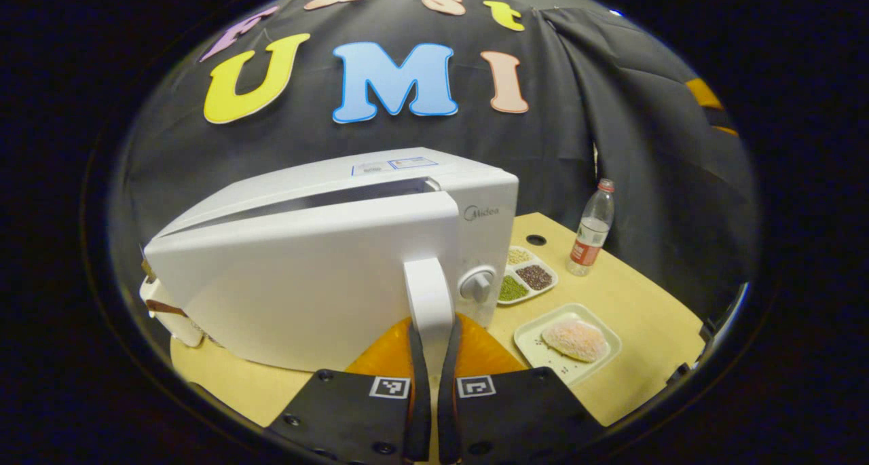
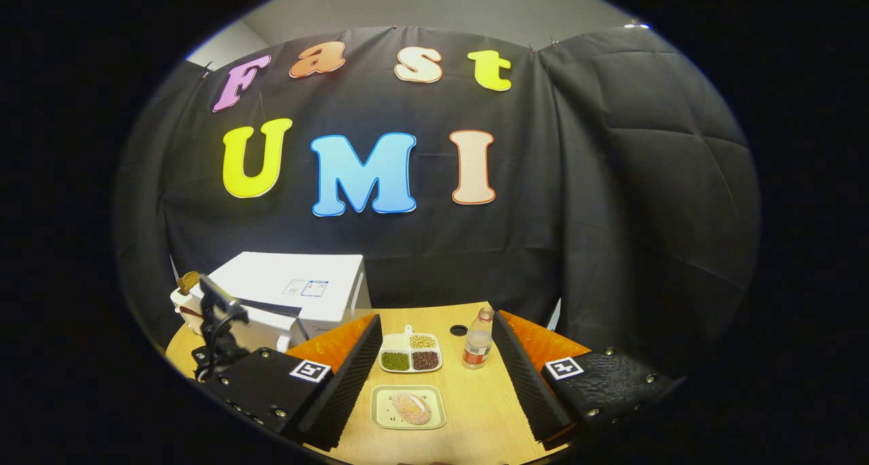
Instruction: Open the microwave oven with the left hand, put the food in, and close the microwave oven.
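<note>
Clamped together on the upright door handle (image 1: 429,295), both fingers of the left gripper (image 1: 432,356) pinch it so the microwave's door (image 1: 305,282) can be swung, and that door already stands partly ajar, a dark gap showing along its top edge. Largest on the table (image 1: 645,295) is the microwave (image 1: 407,173) itself, and everything else sits off to its control-knob side, presumably laid out within easy reach of the other hand. Nearest that side lies a divided dish (image 1: 526,275) of beans, then the plate (image 1: 567,343) carrying the pinkish food (image 1: 576,338), with a water bottle (image 1: 592,229) farther out. Well apart from the microwave, the right gripper (image 2: 434,377) hangs with its jaws spread wide, lined up toward the plate as though ready to fetch it.
</note>
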Demonstrator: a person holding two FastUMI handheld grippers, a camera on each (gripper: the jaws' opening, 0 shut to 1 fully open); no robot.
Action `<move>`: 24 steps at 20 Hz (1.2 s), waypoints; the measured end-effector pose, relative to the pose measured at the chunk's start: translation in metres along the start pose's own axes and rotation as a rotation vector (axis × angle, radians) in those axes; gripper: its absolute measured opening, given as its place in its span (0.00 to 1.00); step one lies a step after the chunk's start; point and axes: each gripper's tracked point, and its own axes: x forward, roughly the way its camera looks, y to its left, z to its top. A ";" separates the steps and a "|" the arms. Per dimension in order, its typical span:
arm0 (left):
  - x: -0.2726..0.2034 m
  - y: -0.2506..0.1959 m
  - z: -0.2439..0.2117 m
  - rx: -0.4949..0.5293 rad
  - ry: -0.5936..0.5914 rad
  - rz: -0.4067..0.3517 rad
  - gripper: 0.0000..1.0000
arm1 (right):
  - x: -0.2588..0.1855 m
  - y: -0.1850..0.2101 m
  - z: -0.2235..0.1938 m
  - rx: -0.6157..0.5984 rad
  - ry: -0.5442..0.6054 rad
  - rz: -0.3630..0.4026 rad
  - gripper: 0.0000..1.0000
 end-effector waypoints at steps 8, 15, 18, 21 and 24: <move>-0.063 0.002 -0.030 0.057 0.031 -0.141 0.11 | -0.023 0.041 -0.004 -0.021 -0.009 0.074 0.99; -0.136 0.024 -0.075 0.132 0.100 -0.280 0.11 | -0.057 0.067 -0.020 -0.003 0.008 0.066 0.99; -0.162 0.039 -0.086 0.159 0.121 -0.306 0.11 | -0.071 0.085 -0.023 0.002 0.006 0.075 0.99; -0.183 0.054 -0.098 0.178 0.128 -0.303 0.11 | -0.082 0.101 -0.023 -0.010 -0.001 0.078 0.99; -0.202 0.069 -0.109 0.170 0.130 -0.312 0.11 | -0.092 0.117 -0.027 -0.013 0.002 0.086 0.99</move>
